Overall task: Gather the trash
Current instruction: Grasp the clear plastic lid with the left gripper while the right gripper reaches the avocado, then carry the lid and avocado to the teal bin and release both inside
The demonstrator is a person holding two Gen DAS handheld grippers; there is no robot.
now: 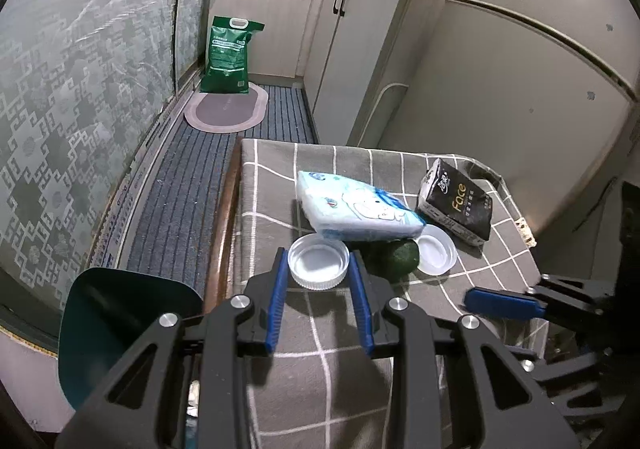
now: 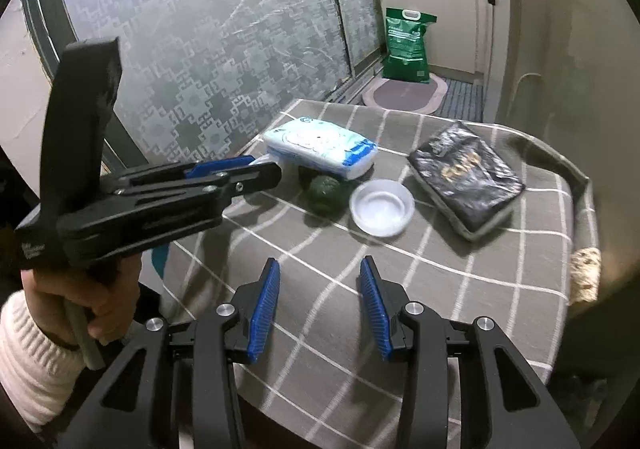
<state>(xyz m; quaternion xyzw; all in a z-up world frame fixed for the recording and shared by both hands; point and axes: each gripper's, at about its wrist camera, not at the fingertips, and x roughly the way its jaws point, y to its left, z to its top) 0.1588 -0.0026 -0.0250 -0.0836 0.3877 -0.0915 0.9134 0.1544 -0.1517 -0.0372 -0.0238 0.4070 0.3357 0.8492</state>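
The left gripper (image 1: 318, 269) reaches far forward with its blue fingers (image 1: 277, 289) spread apart, gripped by a hand (image 2: 86, 299) in a white sleeve, while the right gripper (image 2: 318, 289) hangs nearer, fingers equally spread.

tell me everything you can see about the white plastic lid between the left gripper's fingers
The lid is a round, shallow cap of whitish, slightly see-through plastic with a ribbed outer wall. It lies open side up on the grey checked tablecloth, near the table's left edge. The left gripper is open, its blue pads on either side of the lid; contact is not clear. The light blue tissue pack lies just behind it and a dark green avocado to its right.
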